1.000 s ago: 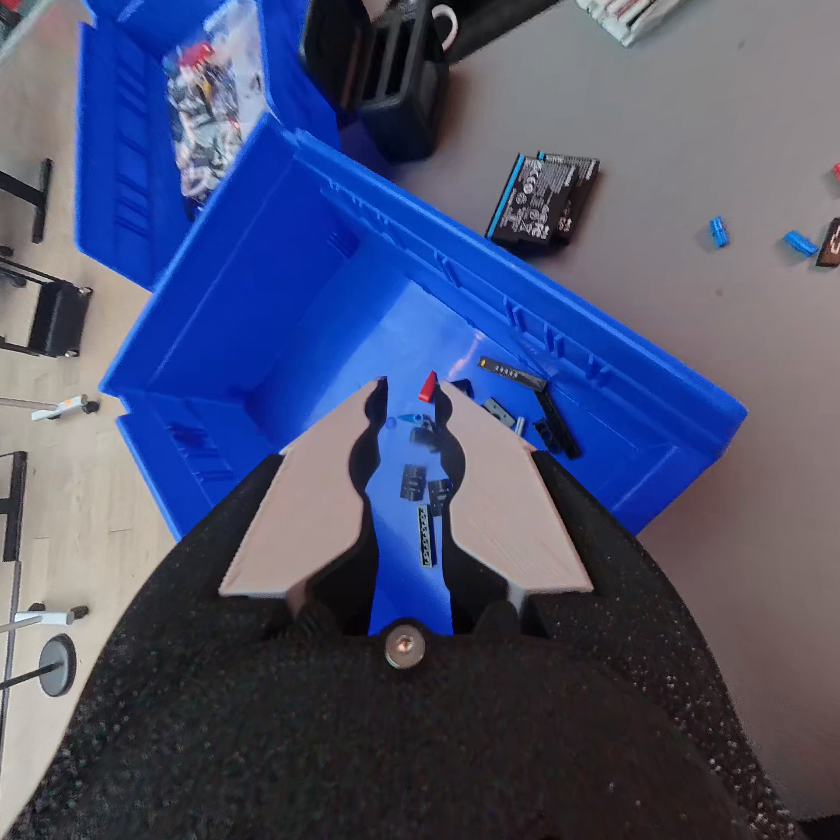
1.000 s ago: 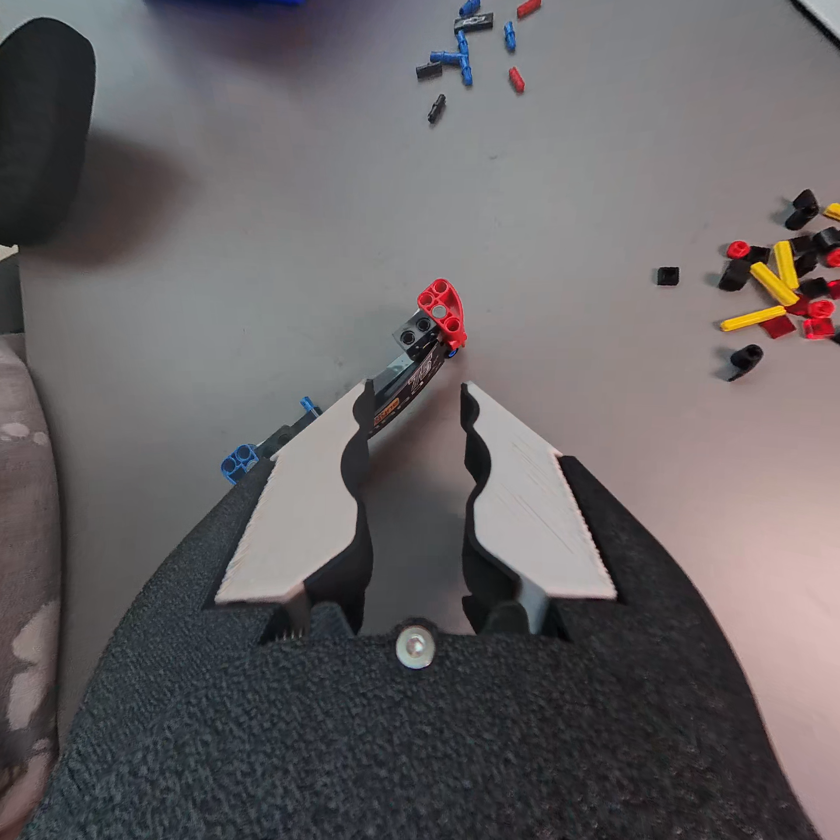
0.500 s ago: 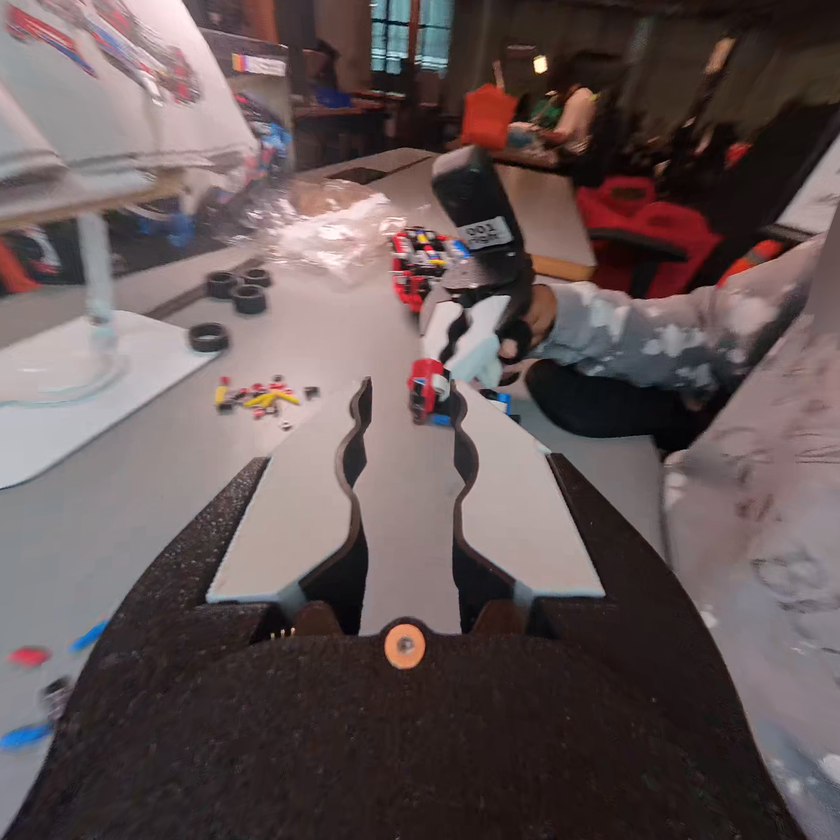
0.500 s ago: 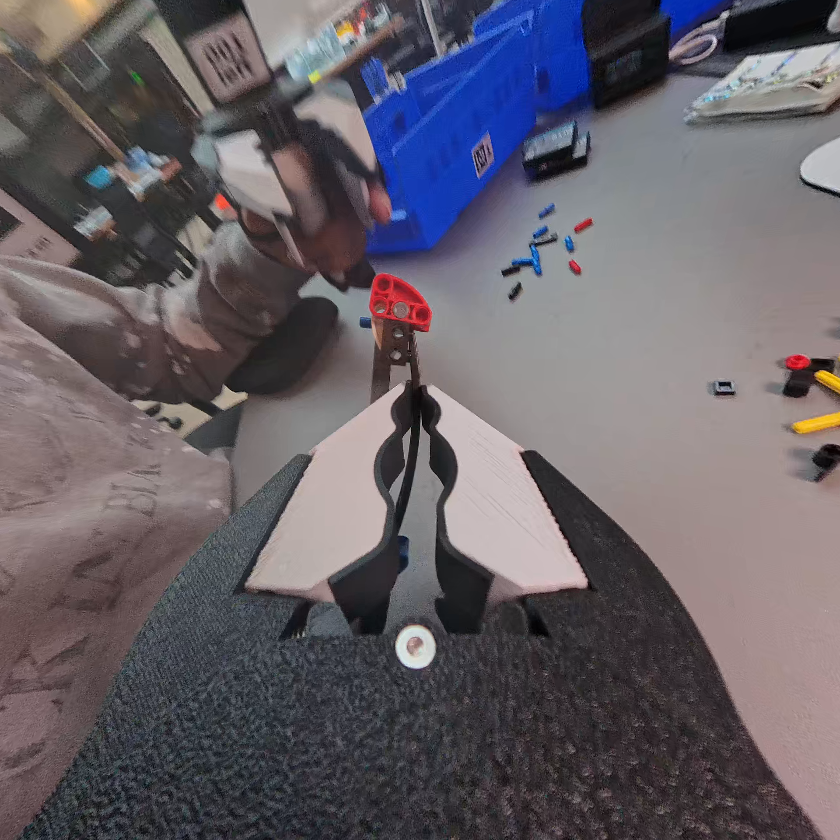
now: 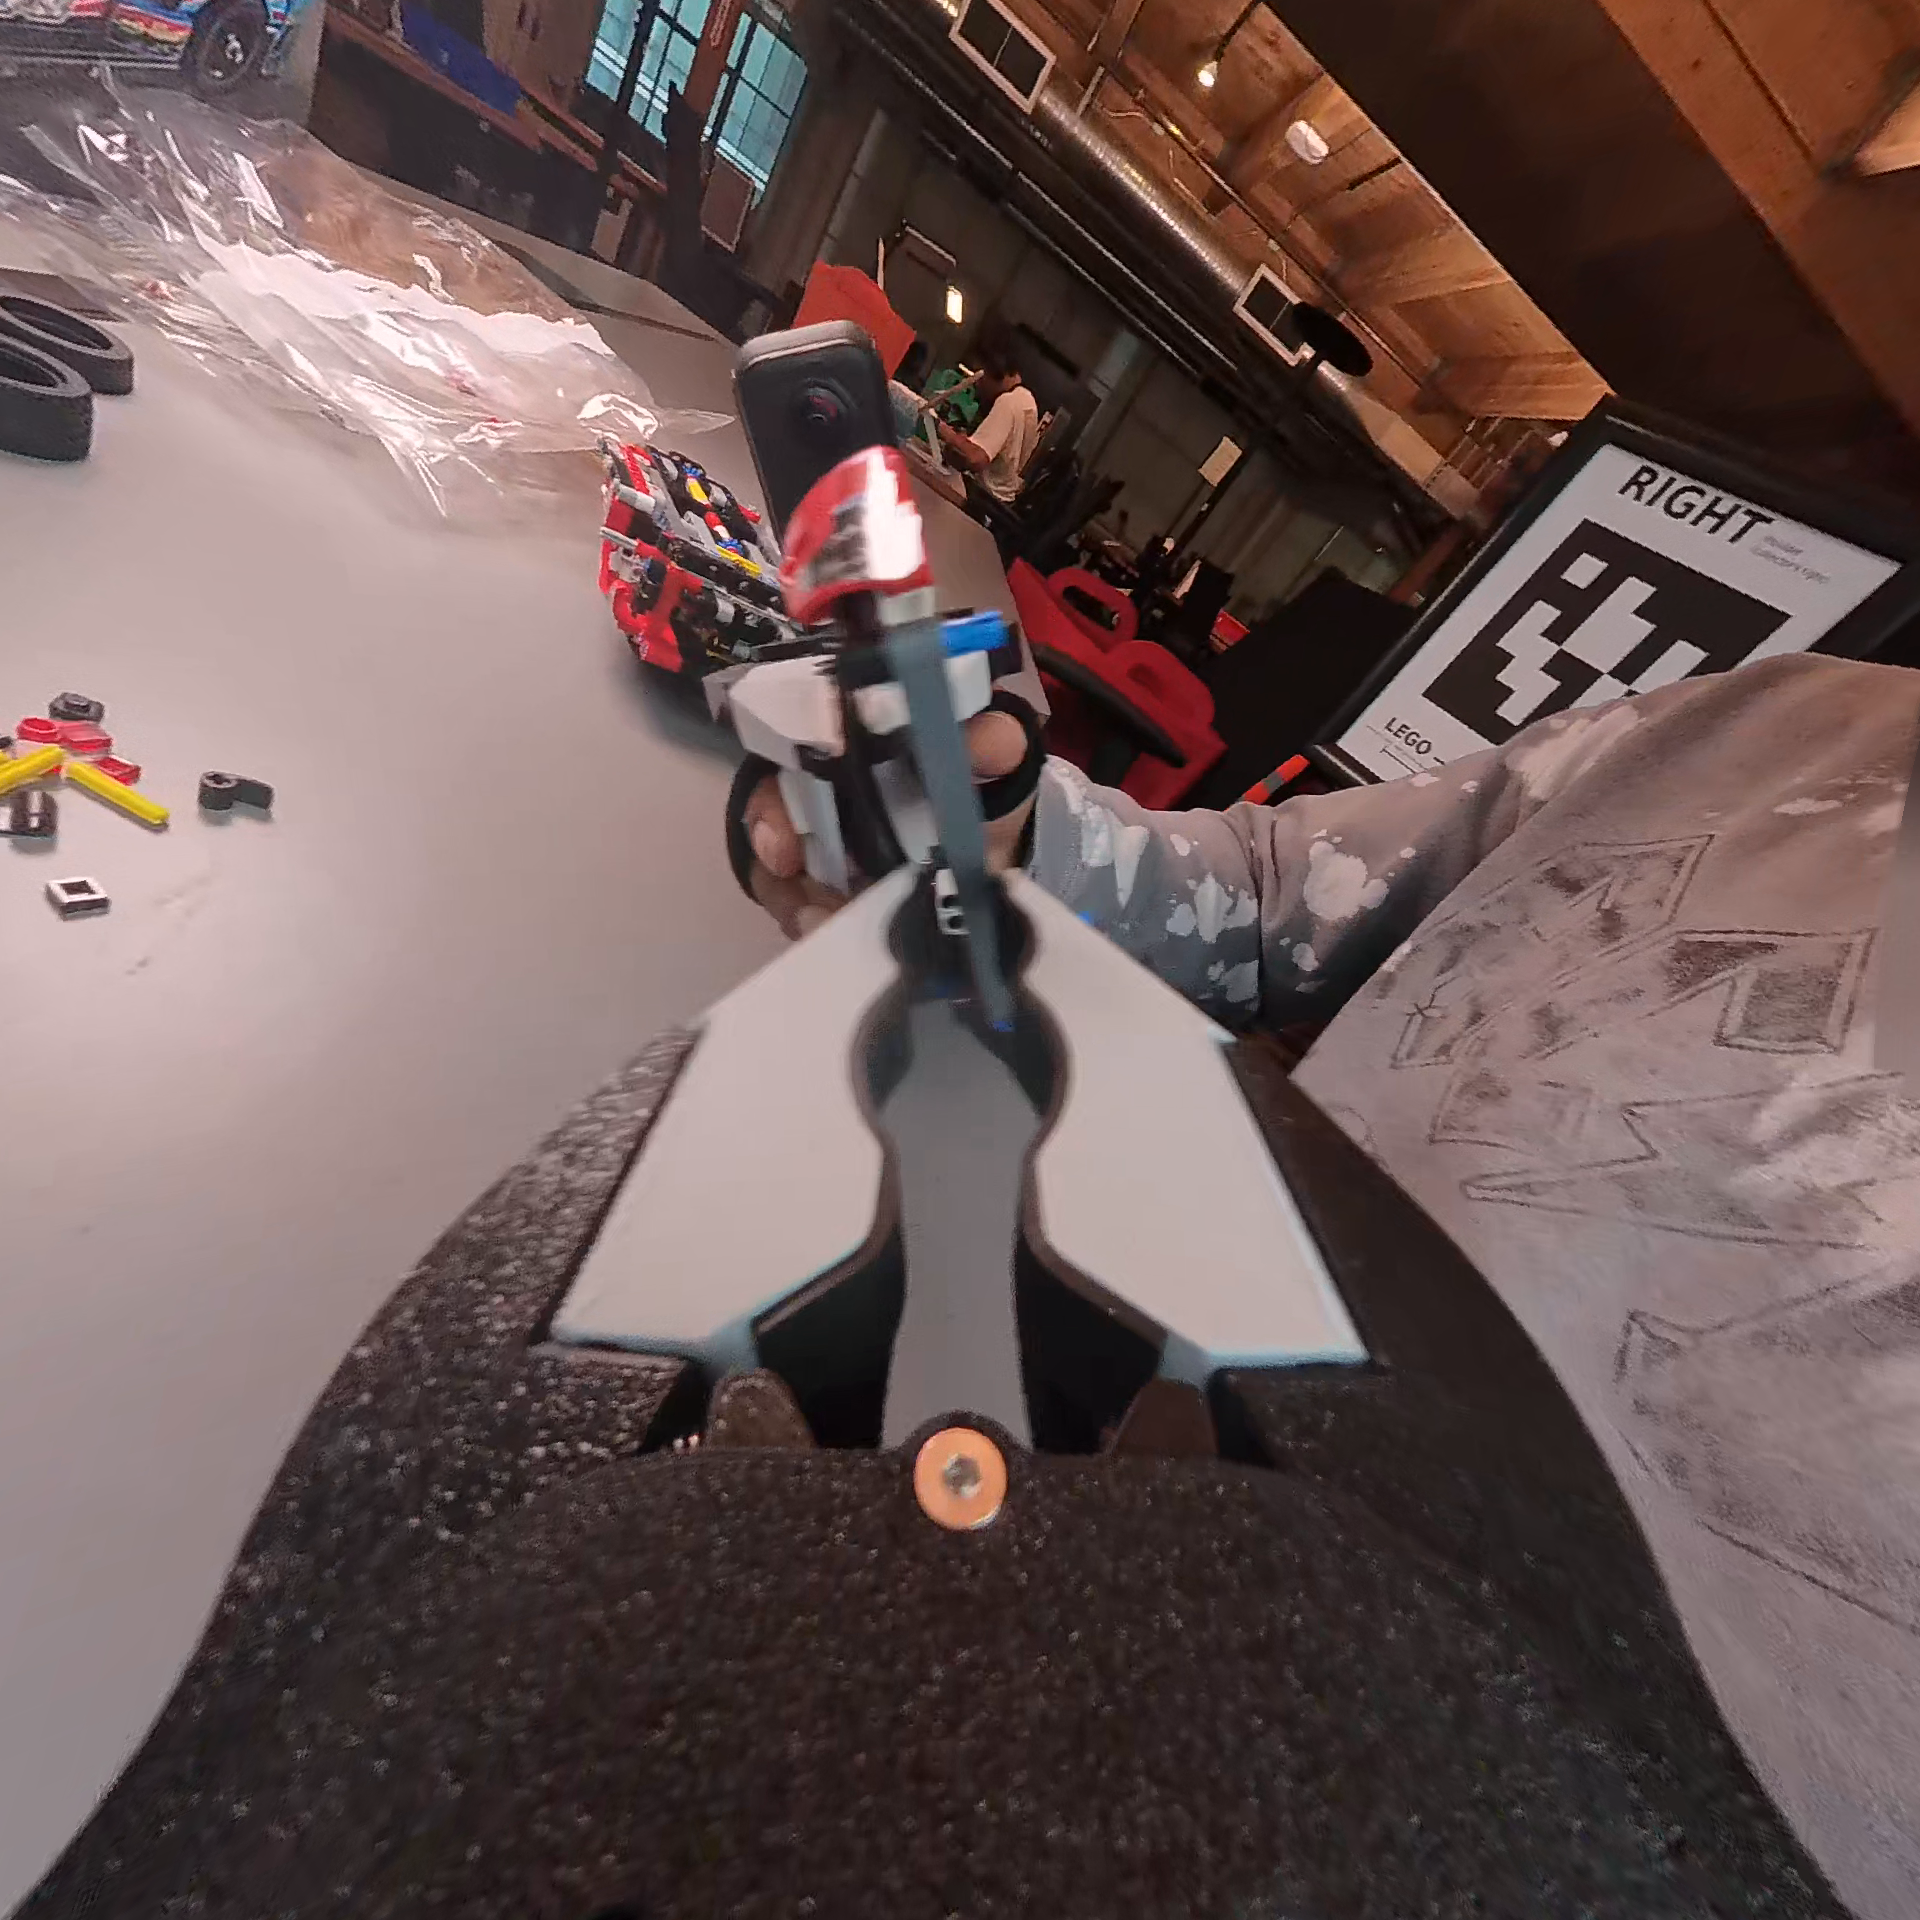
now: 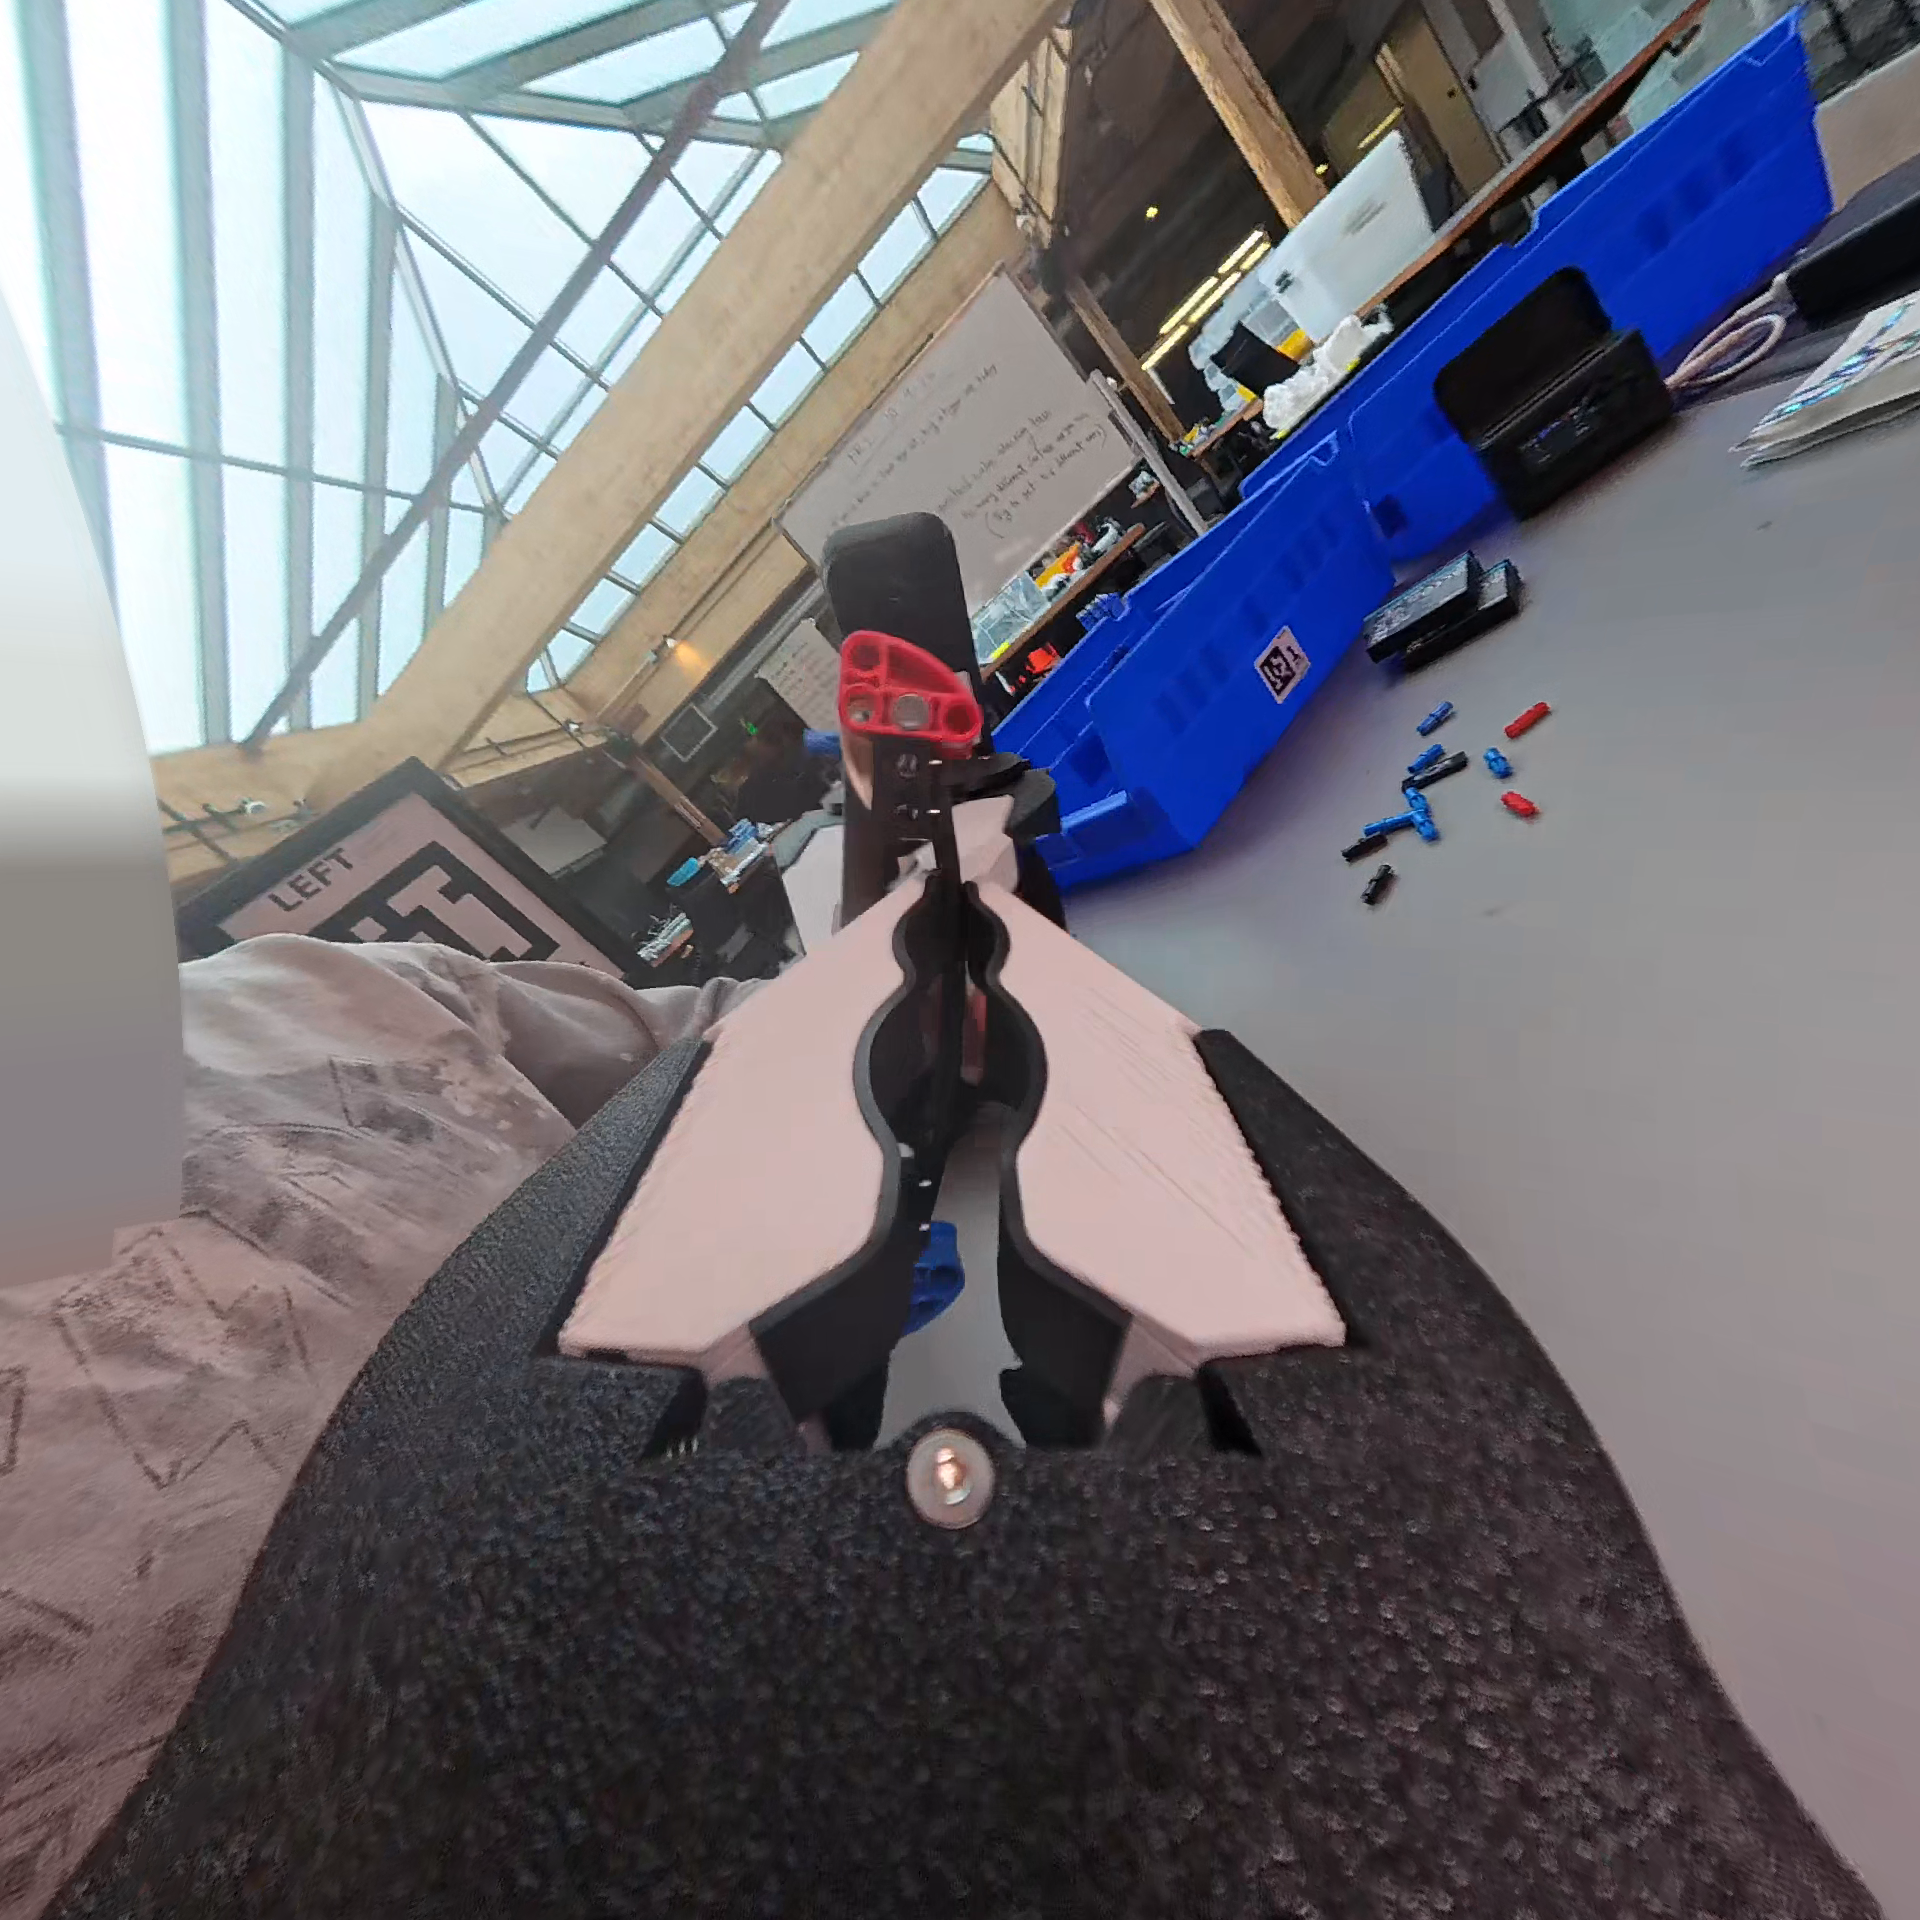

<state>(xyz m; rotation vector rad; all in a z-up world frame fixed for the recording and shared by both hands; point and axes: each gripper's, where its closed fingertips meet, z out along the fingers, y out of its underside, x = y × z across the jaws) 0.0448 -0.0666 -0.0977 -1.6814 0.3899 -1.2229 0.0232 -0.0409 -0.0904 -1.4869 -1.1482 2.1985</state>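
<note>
The right gripper (image 6: 948,902) has its jaws squeezed tight on a thin toy brick piece (image 6: 906,717) with a red top, held up in the air above the grey surface (image 6: 1558,1039). The left gripper (image 5: 951,894) faces it, jaws nearly closed around the same piece (image 5: 940,790). Blue bins (image 6: 1247,707) sit behind.

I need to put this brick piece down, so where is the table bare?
Bare grey table lies between the scattered small pins and the right hand-held gripper. Another bare stretch runs from the yellow and red bricks to the red model. It is crowded by the blue bins.
</note>
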